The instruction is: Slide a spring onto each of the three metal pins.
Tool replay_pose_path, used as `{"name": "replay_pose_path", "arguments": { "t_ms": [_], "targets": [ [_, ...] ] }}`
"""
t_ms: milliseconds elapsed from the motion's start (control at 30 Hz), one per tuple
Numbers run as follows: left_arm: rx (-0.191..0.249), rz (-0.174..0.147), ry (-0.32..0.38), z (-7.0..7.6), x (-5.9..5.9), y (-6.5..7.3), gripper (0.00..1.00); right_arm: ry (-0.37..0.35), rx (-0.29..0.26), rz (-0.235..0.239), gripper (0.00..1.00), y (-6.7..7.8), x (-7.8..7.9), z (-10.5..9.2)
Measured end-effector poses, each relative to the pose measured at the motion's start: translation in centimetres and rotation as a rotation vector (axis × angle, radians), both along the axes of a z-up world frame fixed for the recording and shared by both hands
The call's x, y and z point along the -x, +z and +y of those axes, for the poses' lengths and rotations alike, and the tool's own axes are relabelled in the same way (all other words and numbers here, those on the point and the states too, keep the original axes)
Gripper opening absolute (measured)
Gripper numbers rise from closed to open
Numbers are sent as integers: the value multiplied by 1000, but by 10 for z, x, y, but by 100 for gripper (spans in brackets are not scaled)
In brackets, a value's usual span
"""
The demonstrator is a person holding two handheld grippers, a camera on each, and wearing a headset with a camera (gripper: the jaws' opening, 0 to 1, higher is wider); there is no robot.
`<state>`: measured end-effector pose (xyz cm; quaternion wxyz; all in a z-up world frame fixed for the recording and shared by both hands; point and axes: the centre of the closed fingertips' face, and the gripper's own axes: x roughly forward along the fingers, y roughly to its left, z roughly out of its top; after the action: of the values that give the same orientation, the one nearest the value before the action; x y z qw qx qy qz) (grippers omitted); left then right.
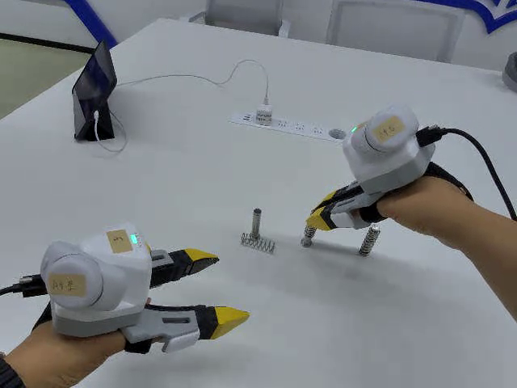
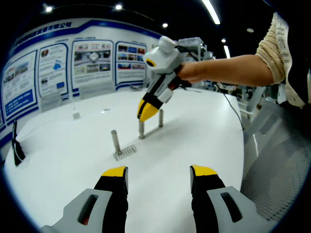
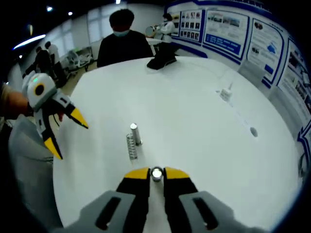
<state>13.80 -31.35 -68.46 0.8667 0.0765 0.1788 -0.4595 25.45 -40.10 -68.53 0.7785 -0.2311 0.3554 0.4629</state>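
- The left claw (image 1: 216,287) is released: its jaws stand wide apart with nothing between them, above the worktop (image 1: 202,162). It looks idle for this step and is best kept back from the parts.
- Ahead of the left claw and well apart from it, the loose spring (image 1: 258,242) lies on its side at the foot of the bare pin (image 1: 256,218), touching it or just beside it. This pin has not yet been fitted.
- The step in hand appears to be seating the middle spring (image 1: 308,238) on the middle pin (image 3: 156,174). The right claw (image 1: 317,220) has its tips at that pin's top.
- In the right gripper view the pin's round head sits right between the jaws, which are drawn in close on either side. I cannot tell whether they pinch it or only flank it.
- To do this well, keep the claw in line with the pin and press the coils straight down so they do not snag. Then lift straight off, not sideways, so the pin is not tipped.
- Just beside the right claw, on the side away from the bare pin, the third pin (image 1: 373,229) already carries the third spring (image 1: 368,242).
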Motion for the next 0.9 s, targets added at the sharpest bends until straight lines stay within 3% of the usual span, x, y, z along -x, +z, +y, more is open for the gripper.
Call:
{"name": "replay_pose_path", "arguments": {
  "t_ms": [500,900],
  "targets": [
    [6,4,4,2,-1,-2,52,-18,28,9,12,-17,1,-2],
    [5,0,2,2,-2,0,52,-20,27,3,15,-18,2,-3]
  ]
}}
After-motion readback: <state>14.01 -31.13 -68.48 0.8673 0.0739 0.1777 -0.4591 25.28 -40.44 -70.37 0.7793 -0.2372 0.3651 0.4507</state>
